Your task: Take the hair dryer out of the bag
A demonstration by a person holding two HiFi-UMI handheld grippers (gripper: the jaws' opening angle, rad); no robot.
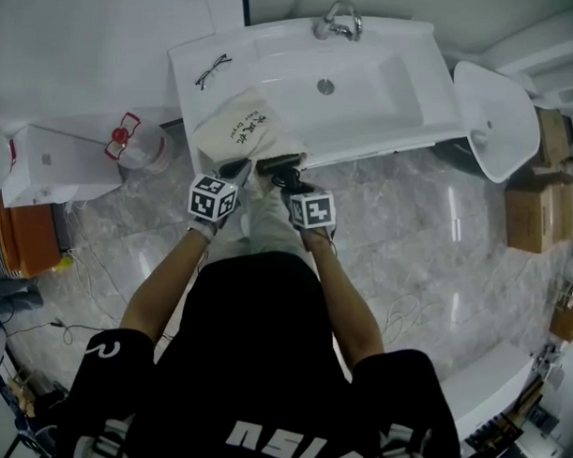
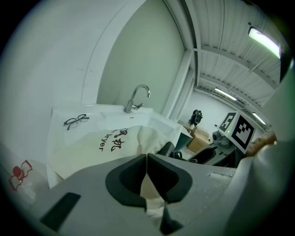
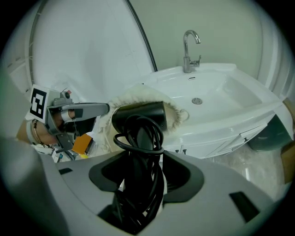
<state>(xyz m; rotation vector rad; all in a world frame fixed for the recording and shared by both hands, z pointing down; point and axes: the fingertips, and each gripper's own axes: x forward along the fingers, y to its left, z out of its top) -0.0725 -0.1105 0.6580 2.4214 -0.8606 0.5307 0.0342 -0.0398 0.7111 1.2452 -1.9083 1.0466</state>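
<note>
A white cloth bag point(image 1: 238, 129) with dark print lies on the left end of the washbasin counter point(image 1: 192, 62), its mouth toward me. The black hair dryer point(image 1: 279, 163) sticks out of that mouth, with its cord wound round the handle. My right gripper point(image 1: 287, 180) is shut on the handle and cord; in the right gripper view the hair dryer's point(image 3: 138, 117) barrel still sits inside the bag's frayed opening point(image 3: 177, 113). My left gripper point(image 1: 236, 170) is shut on the bag's cloth edge point(image 2: 150, 191), just left of the dryer.
A pair of glasses point(image 1: 212, 71) lies on the counter beyond the bag. The basin point(image 1: 356, 80) and the faucet point(image 1: 338, 22) are to the right. A clear bottle with a red part point(image 1: 138, 144) and a white box point(image 1: 50, 166) stand to the left. Cardboard boxes point(image 1: 539, 205) sit at the far right.
</note>
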